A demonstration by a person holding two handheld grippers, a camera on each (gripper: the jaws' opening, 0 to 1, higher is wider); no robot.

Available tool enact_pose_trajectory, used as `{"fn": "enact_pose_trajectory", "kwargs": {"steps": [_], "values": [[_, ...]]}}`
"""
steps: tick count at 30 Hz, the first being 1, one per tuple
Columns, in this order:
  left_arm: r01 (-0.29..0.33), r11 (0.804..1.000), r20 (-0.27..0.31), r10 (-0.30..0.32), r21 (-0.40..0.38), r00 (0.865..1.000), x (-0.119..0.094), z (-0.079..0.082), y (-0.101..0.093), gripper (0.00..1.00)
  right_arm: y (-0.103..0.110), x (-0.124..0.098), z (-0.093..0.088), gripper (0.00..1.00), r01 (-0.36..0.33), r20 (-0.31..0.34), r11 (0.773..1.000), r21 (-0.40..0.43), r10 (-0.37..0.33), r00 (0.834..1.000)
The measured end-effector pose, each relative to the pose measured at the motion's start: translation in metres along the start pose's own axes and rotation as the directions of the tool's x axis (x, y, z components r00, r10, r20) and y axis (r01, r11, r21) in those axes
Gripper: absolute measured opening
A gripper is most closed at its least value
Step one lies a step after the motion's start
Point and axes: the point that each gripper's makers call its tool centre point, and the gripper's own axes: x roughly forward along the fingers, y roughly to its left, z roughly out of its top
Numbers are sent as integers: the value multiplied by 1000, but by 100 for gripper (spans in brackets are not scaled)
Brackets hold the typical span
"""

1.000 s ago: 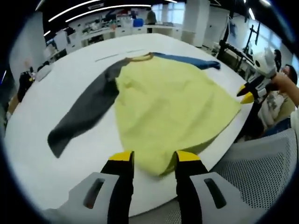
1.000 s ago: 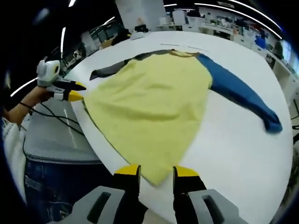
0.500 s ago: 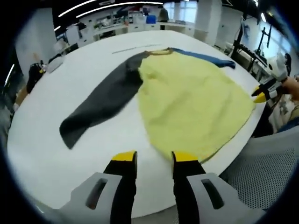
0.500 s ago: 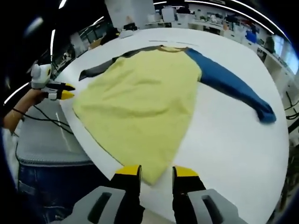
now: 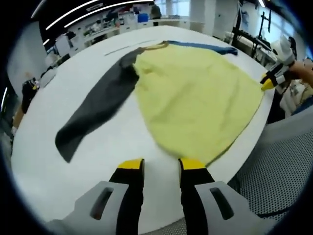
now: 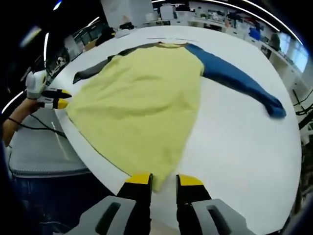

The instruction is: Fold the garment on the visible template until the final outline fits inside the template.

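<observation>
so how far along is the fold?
Done: the garment lies spread flat on the white table, grey sleeve and blue sleeve both out to the sides. No fold shows yet. In hand: the left gripper and right gripper each sit open at a bottom hem corner, gripping nothing. Left: every fold. I can't make out a template outline in these views.

An open-plan office or lab: long ceiling lights [image 5: 93, 11], rows of cluttered desks [image 6: 215, 22] behind a large white table [image 6: 244, 142], a mesh chair [image 5: 286, 171], and tall windows [image 5: 274, 24] at the far side.
</observation>
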Motion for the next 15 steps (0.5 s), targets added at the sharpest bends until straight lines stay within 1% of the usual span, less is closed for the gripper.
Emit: {"fn": "enact_pose_trajectory", "kwargs": {"steps": [3, 5, 6, 8, 11, 15], "values": [[4, 1000, 1, -4, -6, 1000, 0, -1, -1, 25, 0, 0, 0, 15, 1, -1, 1000, -1, -1, 1000], [20, 1000, 26, -20, -21, 999, 0, 2, -3, 26, 0, 0, 0, 15, 0, 0, 1000, 0, 0, 1000], [43, 998, 49, -41, -52, 998, 0, 6, -8, 26, 0, 0, 0, 15, -1, 0, 1000, 1, 1, 1000], [59, 995, 76, -53, -77, 996, 1, 11, -10, 25, 1, 0, 1, 15, -1, 1, 1000, 0, 1, 1000], [70, 992, 86, -61, -108, 994, 2, 16, -13, 25, 1, 1, 1, 15, 0, 3, 1000, 1, 0, 1000], [75, 989, 85, -64, -125, 994, 8, 19, -17, 24, 2, 1, 0, 14, 2, 3, 1000, -2, -2, 1000]]}}
